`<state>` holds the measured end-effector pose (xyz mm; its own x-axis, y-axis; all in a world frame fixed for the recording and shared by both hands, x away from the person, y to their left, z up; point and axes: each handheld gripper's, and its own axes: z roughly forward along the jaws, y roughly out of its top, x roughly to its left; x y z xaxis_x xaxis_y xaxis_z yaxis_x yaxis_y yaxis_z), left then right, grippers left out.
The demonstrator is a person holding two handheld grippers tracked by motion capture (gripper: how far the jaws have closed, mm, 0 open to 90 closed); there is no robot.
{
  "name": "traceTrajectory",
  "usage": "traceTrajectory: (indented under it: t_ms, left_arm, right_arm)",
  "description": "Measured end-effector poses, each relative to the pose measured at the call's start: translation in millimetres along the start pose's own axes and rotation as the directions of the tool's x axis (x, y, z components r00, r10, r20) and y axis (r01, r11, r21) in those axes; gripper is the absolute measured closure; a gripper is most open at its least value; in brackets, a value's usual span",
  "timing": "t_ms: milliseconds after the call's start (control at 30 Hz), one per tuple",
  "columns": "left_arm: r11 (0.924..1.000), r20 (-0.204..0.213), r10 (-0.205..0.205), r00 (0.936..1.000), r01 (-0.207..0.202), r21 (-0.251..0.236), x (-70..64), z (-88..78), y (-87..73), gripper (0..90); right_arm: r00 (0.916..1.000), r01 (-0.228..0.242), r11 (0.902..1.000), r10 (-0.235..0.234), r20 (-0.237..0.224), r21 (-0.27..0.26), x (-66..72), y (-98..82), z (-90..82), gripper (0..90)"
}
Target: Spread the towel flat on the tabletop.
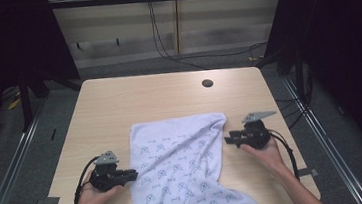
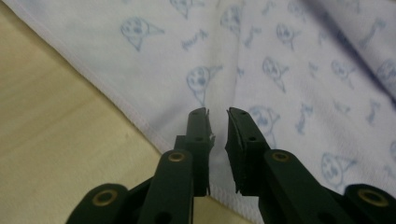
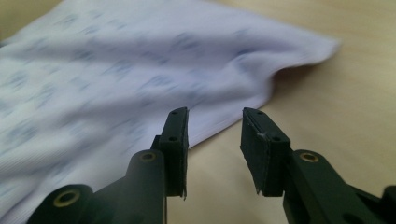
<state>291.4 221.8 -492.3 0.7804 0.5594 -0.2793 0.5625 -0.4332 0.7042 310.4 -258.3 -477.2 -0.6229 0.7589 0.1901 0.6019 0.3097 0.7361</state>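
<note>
Wooden table (image 1: 119,103), printed cloth (image 1: 180,167), dark surroundings

The white printed cloth (image 1: 183,167) runs off the bottom edge of the high view, so its near end is cut off, and both forearms leave the frame there too. In the right gripper view the cloth (image 3: 116,70) is smeared by blur at the upper left; its blue marks cannot be read. In the left gripper view the cloth (image 2: 289,60) passes out at the top and right edges
</note>
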Motion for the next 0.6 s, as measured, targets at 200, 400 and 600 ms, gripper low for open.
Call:
traceTrajectory:
  t_ms: [200, 400, 600]
  left_arm:
    - [0.9999, -0.051, -0.015, 0.9986, 0.015, -0.006, 13.1, 15.9, 14.5, 73.0]
    - [0.9997, -0.079, 0.02, 0.9967, -0.019, 0.016, 13.1, 26.8, 19.0, 71.4]
    - [0.9998, -0.08, 0.019, 0.9966, -0.019, 0.001, 14.2, 26.0, 16.4, 73.1]
  right_arm:
    - [0.995, 0.056, 0.997, -0.051, -0.086, 0.053, 32.2, -20.0, 7.5, 55.7]
    - [0.9936, 0.103, 0.9914, -0.099, -0.055, 0.081, 35.7, -16.5, 28.8, 55.1]
    - [0.9927, 0.121, 0.9907, -0.12, -0.006, 0.063, 33.2, -16.9, 29.2, 89.8]
